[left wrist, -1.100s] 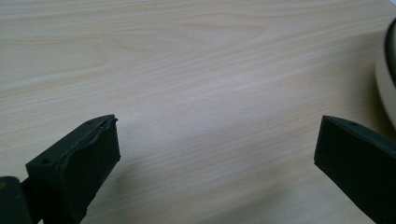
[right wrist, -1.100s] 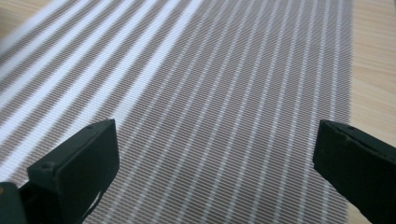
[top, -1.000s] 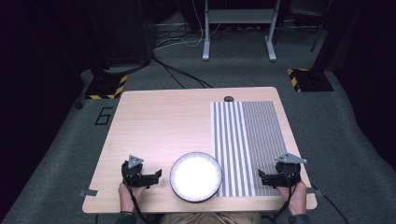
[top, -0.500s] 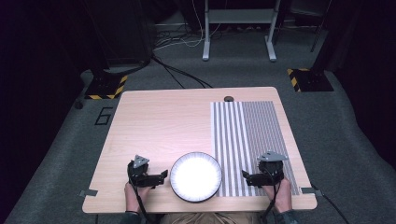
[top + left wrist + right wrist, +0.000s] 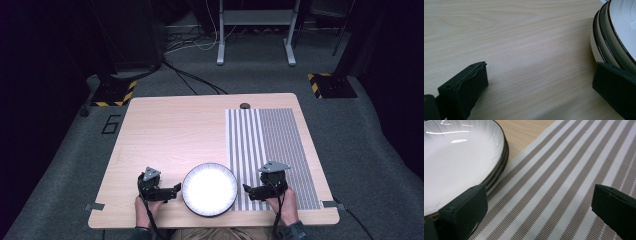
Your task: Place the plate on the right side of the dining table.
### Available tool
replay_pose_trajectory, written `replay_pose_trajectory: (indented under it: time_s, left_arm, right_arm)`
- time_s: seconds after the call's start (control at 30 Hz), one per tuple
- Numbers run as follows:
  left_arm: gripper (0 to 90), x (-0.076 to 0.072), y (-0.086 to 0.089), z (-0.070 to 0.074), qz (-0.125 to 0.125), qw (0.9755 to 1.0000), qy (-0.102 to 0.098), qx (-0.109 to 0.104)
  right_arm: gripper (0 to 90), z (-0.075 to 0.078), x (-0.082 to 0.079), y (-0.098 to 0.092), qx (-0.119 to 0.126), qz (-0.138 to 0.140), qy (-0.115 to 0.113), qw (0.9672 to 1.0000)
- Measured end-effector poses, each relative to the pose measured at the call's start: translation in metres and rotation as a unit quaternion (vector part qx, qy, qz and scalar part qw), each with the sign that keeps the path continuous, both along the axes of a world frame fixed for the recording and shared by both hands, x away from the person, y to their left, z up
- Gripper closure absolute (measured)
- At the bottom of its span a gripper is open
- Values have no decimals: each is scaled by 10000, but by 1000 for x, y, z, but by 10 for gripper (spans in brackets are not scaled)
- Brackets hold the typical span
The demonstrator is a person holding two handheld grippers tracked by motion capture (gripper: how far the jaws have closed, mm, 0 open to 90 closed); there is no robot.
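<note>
White round plates (image 5: 209,189) with dark rims sit stacked at 6 o'clock on my wooden table (image 5: 170,130), and my left gripper (image 5: 169,192) and right gripper (image 5: 250,191), jaws spread wide, have just slid in beside them, ready to grab.

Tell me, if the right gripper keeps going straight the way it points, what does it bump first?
Probably the stack of plates. In the high view the right gripper points left at its rim, jaws open, low over the striped mat. Its own view shows the rim beside one jaw, so it might only graze it.
</note>
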State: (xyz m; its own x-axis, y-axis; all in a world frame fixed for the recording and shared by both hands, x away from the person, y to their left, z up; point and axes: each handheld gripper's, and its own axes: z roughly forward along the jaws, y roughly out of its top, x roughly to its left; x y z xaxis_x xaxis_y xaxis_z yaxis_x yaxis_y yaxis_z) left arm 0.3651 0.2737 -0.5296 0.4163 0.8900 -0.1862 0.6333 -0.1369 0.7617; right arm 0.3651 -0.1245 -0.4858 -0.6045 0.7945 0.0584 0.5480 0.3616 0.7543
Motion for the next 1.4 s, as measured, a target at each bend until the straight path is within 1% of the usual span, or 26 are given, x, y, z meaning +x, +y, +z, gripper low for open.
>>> replay_pose_trajectory:
  time_s: [0.03,0.1,0.3,0.33,0.37,0.43,0.47,0.53,0.57,0.6,0.7,0.77,0.9,0.93,1.1,1.4]
  left_arm:
    - [0,0,0,0,-31,10000,-15,-13]
    - [0,-2,-1,0,-65,10000,-47,-27]
    - [0,-4,-1,0,-85,10000,-33,-33]
    - [1,-4,-1,0,-68,10000,-21,-60]
    - [0,-4,-1,0,-68,10000,-21,-60]
    - [1,-5,0,0,-106,9998,-37,-148]
    - [1,-5,0,0,-106,9998,-37,-148]
    - [1,-4,2,0,-149,9997,-19,-217]
    - [1,-4,2,0,-166,9996,-2,-239]
    - [1,-4,2,0,-185,9995,1,-240]
    - [1,-5,0,0,-196,9996,-5,-209]
    - [1,-5,0,0,-232,9995,-3,-202]
    - [1,-6,0,0,-239,9994,8,-258]
    - [2,-8,1,0,-245,9993,10,-274]
    - [1,-11,1,-1,-290,9992,24,-288]
    - [2,-14,2,-1,-316,9991,43,-291]
  right_arm:
    - [0,0,0,6,59,69,22,10000]
    - [0,0,0,11,54,136,3,9999]
    - [0,0,1,24,61,308,12,9995]
    - [0,0,1,29,66,418,44,9991]
    - [0,0,2,32,59,454,47,9989]
    - [0,0,2,37,59,528,62,9986]
    - [0,0,2,40,62,566,63,9984]
    - [1,0,2,42,80,566,74,9983]
    - [17,0,1,45,83,564,46,9984]
    - [41,1,1,49,99,589,54,9982]
    - [53,2,0,52,192,661,84,9976]
    - [56,1,1,54,206,703,91,9973]
    - [73,1,0,59,225,774,110,9967]
    - [100,1,-1,61,254,765,82,9967]
    - [129,1,-2,64,333,763,46,9965]
    - [171,0,-3,66,348,783,70,9963]
